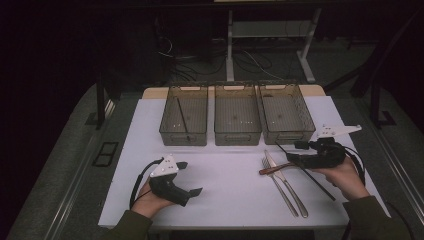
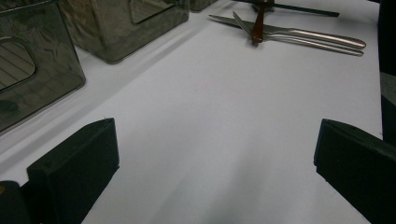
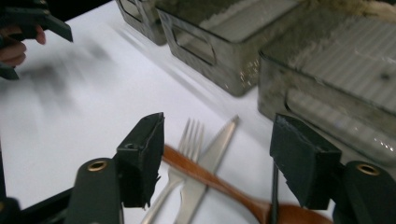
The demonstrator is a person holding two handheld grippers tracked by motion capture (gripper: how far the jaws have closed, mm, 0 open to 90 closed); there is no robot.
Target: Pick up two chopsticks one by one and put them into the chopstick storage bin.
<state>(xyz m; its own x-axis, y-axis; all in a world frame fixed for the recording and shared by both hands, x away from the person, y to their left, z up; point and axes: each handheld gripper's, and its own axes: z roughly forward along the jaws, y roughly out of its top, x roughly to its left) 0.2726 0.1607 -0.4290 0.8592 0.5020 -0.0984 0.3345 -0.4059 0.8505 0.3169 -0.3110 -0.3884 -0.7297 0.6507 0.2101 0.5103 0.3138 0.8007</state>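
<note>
A metal fork and knife lie side by side on the white mat, right of centre. A reddish wooden spoon lies across them, and a black chopstick slants beside it. My right gripper hovers just right of the spoon and points left. In the right gripper view its jaws stand open over the spoon handle, fork and knife, pressing on nothing. My left gripper rests at the front left, open and holding nothing.
Three smoky plastic bins stand in a row at the back of the mat: left, middle, right. A black chopstick lies in the left bin. Table legs and cables are beyond the far edge.
</note>
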